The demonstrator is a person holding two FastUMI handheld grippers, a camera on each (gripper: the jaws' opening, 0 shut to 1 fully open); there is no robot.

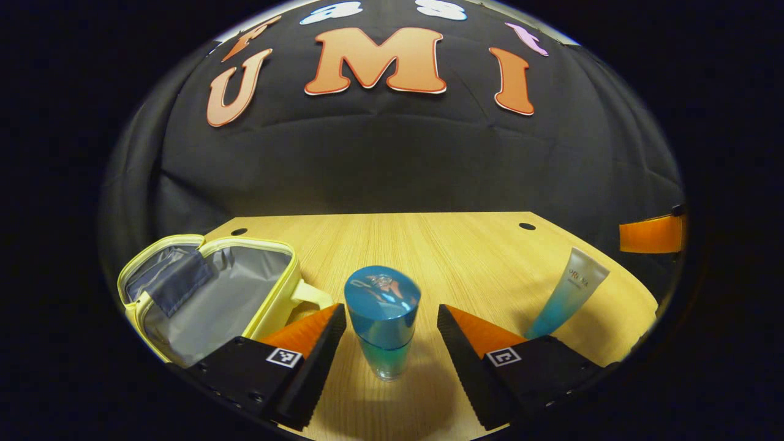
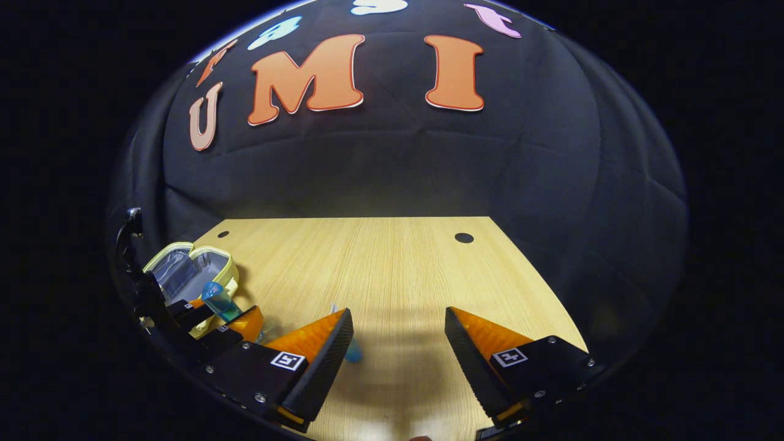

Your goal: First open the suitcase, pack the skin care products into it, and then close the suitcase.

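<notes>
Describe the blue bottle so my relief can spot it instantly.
Start at the open yellow suitcase on the wooden table. Just right of it, an upright bottle stands between the left tongs' open fingers. Its broad glossy blue cap sets it apart from the slim white-topped tube lying farther right.

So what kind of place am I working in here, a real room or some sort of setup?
Most likely a staged recording booth, not a home: a black cloth wall backs a bare wooden table, which carries just an open yellow suitcase, a blue bottle and a tube.
</notes>
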